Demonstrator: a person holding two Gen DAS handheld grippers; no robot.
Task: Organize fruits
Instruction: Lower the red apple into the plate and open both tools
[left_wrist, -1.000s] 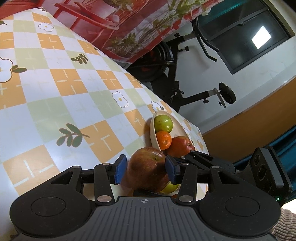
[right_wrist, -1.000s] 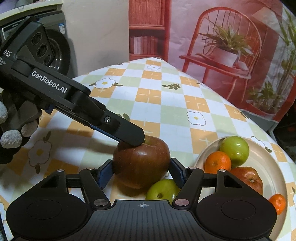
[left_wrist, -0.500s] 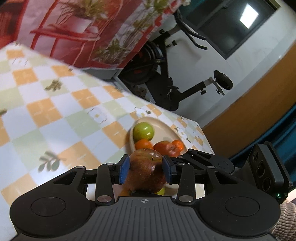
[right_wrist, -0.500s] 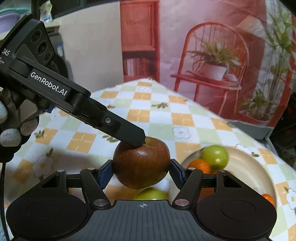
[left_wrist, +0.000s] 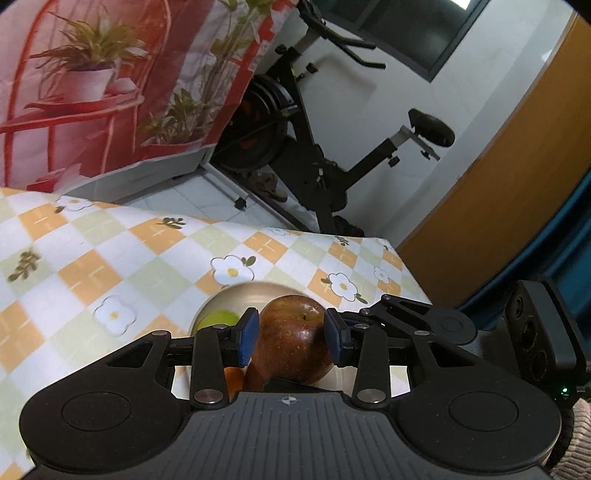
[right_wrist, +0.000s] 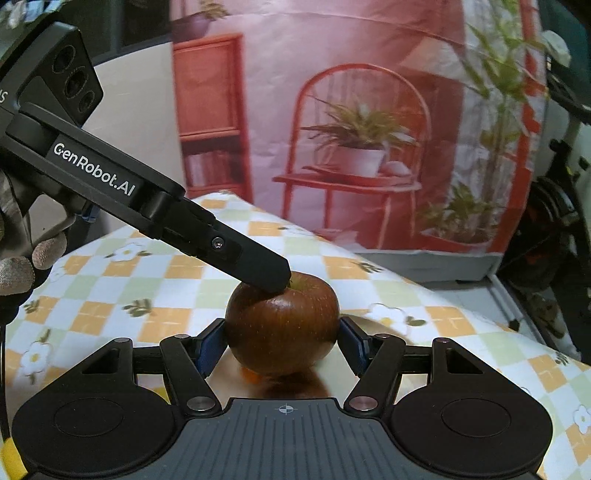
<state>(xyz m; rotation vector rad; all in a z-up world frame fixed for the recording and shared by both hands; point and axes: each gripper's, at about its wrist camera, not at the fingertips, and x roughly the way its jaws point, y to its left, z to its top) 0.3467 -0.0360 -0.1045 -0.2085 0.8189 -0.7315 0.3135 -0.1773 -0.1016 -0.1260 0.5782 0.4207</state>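
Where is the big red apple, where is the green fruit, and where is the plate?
Big red apple (right_wrist: 282, 328): right wrist view, middle of its front skin.
Green fruit (left_wrist: 218, 319): left wrist view, its top, peeking above the left tong finger.
Plate (left_wrist: 236, 290): left wrist view, its far rim.

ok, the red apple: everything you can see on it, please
The red apple is large and dark red with fine speckles, glossy skin and a greenish stem dimple facing up. It sits upright between the blue pads of the right gripper, clamped at its sides. The left gripper also holds it; one left finger lies across its top. It is held above the pale plate of fruit.
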